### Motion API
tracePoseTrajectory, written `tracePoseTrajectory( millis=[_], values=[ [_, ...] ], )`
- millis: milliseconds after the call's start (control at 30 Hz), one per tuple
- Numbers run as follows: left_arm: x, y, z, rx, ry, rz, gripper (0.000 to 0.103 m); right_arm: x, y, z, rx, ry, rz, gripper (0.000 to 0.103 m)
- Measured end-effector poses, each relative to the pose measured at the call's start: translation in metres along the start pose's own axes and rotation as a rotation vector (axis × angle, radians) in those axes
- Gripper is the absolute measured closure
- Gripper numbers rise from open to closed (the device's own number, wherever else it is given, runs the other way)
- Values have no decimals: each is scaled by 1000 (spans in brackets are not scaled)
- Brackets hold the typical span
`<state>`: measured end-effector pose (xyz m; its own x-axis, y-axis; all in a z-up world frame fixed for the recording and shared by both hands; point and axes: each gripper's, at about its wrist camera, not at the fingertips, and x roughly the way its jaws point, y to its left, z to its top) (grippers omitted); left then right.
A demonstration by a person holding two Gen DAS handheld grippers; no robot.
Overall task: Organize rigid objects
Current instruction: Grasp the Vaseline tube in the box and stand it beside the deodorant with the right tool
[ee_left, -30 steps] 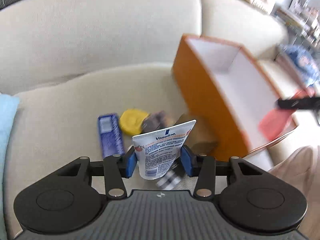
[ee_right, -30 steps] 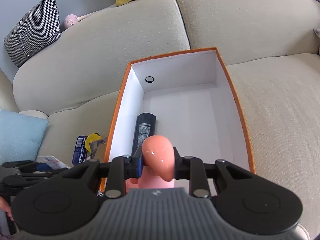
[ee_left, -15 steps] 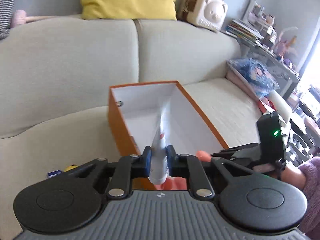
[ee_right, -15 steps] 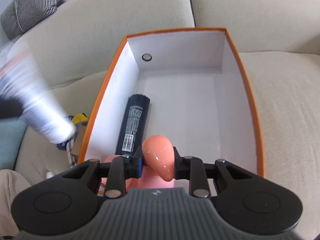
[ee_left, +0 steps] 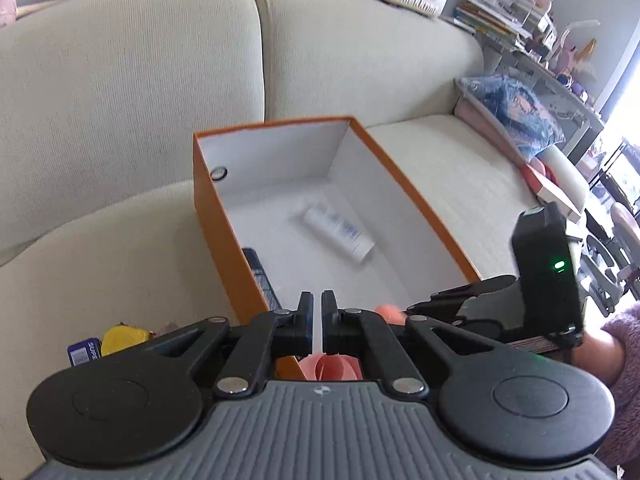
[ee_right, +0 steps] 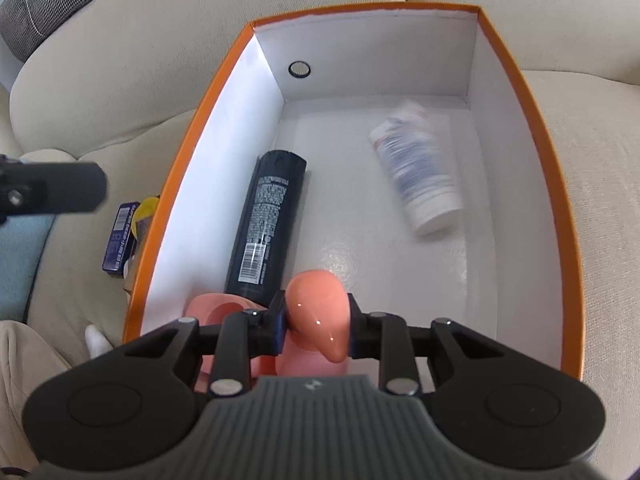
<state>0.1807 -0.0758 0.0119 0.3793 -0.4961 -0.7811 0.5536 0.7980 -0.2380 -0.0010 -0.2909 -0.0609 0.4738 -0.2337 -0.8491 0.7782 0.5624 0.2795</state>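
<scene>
An orange box with white inside walls sits on the sofa seat. In it lie a black bottle along the left wall and a white tube, blurred, near the far right. The same tube shows in the left wrist view. My left gripper hangs above the box's near left corner, shut and empty. One of its fingers shows left of the box. My right gripper is low over the box's near end. Its jaws are opening, with a peach plastic piece between the pads.
A blue pack and a yellow item lie on the seat left of the box. A light-blue cushion is further left and the sofa back rises behind. A person's fuzzy sleeve is at the right, with cluttered shelves beyond.
My left gripper swung over the box, let go of the white tube, which now lies inside, and closed. My right gripper sank lower into the box with the peach piece.
</scene>
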Motion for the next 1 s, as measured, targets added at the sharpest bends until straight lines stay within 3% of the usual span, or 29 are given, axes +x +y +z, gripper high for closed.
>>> tracePoseTrajectory(
  millis=[100,267,333,433,500,600,700,833,1000],
  values=[
    [5,4,-3,-14,14,-2,97,-4,1,0,-1,1,41,65],
    [9,11,-5,-48,16,8,96,-14,4,-1,-29,5,32,61],
    [11,13,-4,-58,29,21,96,-21,2,-1,-25,-1,33,51],
    [14,15,-1,-76,54,54,96,-35,1,1,-27,-15,34,50],
    [15,15,2,-72,59,63,84,-46,-1,6,-27,-31,40,50],
    [19,15,7,-69,79,87,80,-62,-6,21,-33,-75,37,50],
    [28,19,11,-91,112,101,77,-58,-11,43,-76,-90,-49,51],
    [39,22,16,-104,159,110,74,-19,-18,67,-174,-11,-170,60],
    [54,28,20,-119,194,99,74,28,-16,82,-322,68,-279,62]
  ],
)
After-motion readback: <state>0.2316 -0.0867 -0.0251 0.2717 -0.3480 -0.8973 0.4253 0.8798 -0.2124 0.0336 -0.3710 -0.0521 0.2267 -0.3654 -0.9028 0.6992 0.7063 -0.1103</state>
